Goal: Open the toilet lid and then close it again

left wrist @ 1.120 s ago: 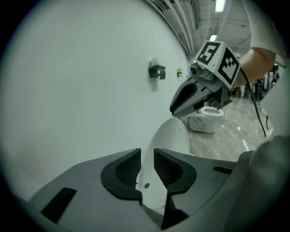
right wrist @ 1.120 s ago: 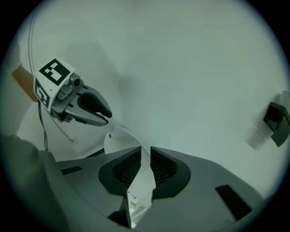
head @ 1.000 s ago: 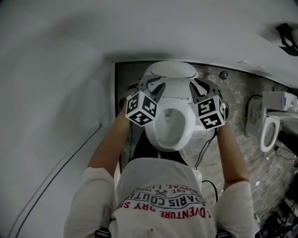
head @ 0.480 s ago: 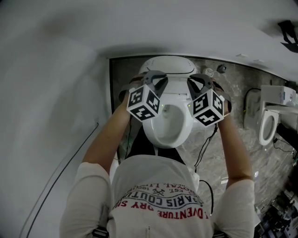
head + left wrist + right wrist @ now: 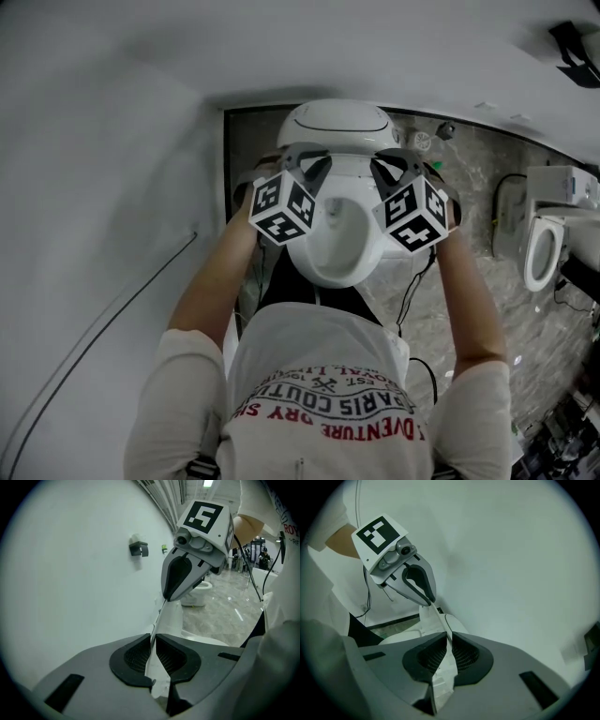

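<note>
Head view: white toilet lid [image 5: 339, 131] raised behind open bowl [image 5: 336, 239]. Left gripper [image 5: 153, 644] jaws just closed, lid's thin edge clamped between them. Right gripper [image 5: 449, 644] clamps opposite edge. Grey marbled floor [image 5: 469, 187], white wall [image 5: 112, 141] left, second toilet [image 5: 544, 248] right.

Upside-down shirt [image 5: 323, 375] print reads "ARIS COUTU"; "DVENTURE".

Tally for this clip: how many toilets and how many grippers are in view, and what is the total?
Toilets: 2 (near toilet, far toilet)
Grippers: 2 (left gripper, jaws just closed on the near toilet's lid; right gripper, shut on the lid too)
Total: 4
</note>
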{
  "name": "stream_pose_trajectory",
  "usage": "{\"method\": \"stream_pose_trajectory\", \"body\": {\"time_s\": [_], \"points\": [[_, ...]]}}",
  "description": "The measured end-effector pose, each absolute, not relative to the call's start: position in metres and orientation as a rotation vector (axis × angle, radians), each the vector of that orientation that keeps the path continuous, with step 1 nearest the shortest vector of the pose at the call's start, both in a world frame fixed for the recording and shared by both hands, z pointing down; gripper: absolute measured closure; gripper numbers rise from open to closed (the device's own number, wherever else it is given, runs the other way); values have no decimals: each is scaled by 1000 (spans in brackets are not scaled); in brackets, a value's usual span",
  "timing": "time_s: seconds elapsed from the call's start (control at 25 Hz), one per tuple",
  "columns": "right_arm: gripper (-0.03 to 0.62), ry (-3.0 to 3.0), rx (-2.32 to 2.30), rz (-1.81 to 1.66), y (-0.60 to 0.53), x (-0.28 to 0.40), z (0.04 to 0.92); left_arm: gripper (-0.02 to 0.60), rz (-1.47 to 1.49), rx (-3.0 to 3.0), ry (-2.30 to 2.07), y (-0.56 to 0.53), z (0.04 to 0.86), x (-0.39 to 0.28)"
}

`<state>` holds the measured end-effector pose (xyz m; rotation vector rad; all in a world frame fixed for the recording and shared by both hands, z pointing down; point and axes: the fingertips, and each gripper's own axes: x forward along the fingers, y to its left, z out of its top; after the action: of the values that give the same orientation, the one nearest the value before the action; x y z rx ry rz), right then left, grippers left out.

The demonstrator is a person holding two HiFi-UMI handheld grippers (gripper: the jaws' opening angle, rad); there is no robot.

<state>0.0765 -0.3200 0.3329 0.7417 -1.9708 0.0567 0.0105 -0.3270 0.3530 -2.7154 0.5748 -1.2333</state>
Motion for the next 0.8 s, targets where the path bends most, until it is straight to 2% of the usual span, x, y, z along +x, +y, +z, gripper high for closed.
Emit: {"method": "stream_pose_trajectory", "body": {"time_s": [0.24,0.52,0.8], "points": [[576,-1975,736,-4,-275,78,328,538,-1324,-2668,622,-285,350,13],[576,-2020,700,0,-222,72,332,520,-1258,-2759,784,-236,352,5],[576,-2010,728,57,-163,61,348,520,-1258,-2664,743,-176,368,-5]]}}
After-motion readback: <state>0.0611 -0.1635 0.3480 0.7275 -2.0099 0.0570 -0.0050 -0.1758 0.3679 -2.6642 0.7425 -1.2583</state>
